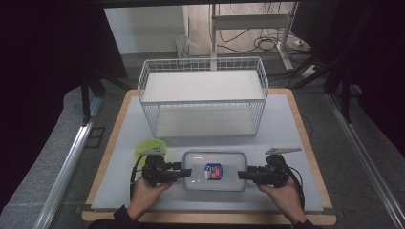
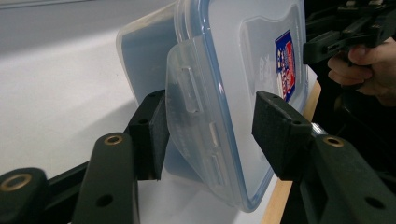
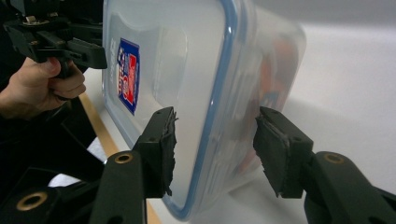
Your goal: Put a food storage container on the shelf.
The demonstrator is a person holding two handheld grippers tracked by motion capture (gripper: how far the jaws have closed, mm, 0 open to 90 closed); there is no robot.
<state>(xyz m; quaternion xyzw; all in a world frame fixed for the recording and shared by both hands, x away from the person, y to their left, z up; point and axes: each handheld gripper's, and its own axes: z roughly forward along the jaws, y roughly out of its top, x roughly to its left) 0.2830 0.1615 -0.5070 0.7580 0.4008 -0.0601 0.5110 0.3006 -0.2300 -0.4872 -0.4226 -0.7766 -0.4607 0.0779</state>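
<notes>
A white wire rack [image 1: 203, 95] with two shelves stands at the far side of the grey mat [image 1: 296, 119], which covers a wooden table [image 1: 111, 143]. A green lid [image 1: 149, 147] lies near the rack's left front corner.

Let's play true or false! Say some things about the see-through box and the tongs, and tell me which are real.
1. The box has its lid on. True.
2. The box sits inside the wire basket. False: it sits on the table, in front of the basket.
3. The left tongs and right tongs are at opposite ends of the box. True.
4. The lid's sticker is green. False: it is blue and red.
</notes>
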